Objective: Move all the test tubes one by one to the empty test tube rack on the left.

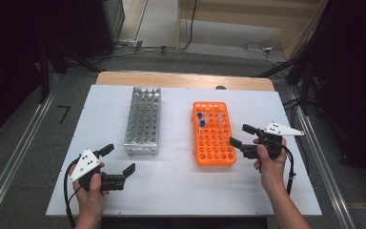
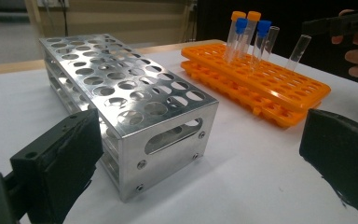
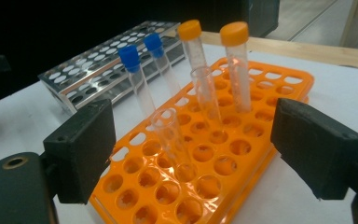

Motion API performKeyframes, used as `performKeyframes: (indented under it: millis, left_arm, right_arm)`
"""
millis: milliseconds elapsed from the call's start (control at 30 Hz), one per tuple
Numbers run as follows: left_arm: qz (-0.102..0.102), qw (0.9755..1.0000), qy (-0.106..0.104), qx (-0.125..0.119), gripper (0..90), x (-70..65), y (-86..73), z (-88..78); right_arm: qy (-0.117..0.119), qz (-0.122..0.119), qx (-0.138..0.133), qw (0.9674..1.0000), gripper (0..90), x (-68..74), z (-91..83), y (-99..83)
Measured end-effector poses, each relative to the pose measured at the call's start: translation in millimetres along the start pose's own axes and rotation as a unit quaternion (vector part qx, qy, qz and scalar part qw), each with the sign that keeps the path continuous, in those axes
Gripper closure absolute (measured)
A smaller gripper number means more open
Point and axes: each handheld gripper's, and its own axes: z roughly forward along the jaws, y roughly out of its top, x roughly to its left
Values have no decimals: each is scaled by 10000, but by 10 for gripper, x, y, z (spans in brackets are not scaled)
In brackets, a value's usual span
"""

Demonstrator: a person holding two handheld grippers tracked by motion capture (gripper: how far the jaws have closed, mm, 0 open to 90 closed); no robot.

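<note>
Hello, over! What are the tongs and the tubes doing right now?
Both tongs open, holding nothing. Right tongs beside the orange rack, facing an uncapped tube. Left tongs near the metal rack. Nothing in the way.

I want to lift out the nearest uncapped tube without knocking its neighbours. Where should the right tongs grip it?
Grip the uncapped tube on its bare upper wall just below the open rim, coming level from the near side of the orange rack. It leans in its hole, and the right tongs already face it.

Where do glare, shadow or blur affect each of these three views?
High view: surroundings dark, white table evenly lit. Left gripper view: bright reflections on the perforated aluminium rack. Right gripper view: sheen on the orange plastic rack; near black pads soft.
</note>
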Motion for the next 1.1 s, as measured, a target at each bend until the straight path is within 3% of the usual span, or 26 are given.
performKeyframes:
  millis: [400,567,900,1100]
  left_arm:
    - [-18,10000,-34,61,0,-6,-16,12]
    - [19,9999,-55,86,0,-13,-18,11]
    - [-3,9999,-75,138,0,-21,-29,41]
    - [5,9998,-99,158,0,-35,-28,54]
  right_arm:
    - [82,231,426,9988,481,38,253,-222]
    - [-163,54,593,9981,548,81,338,-295]
    - [-474,-373,517,9968,699,189,419,-345]
    - [-610,-451,536,9957,738,206,408,-340]
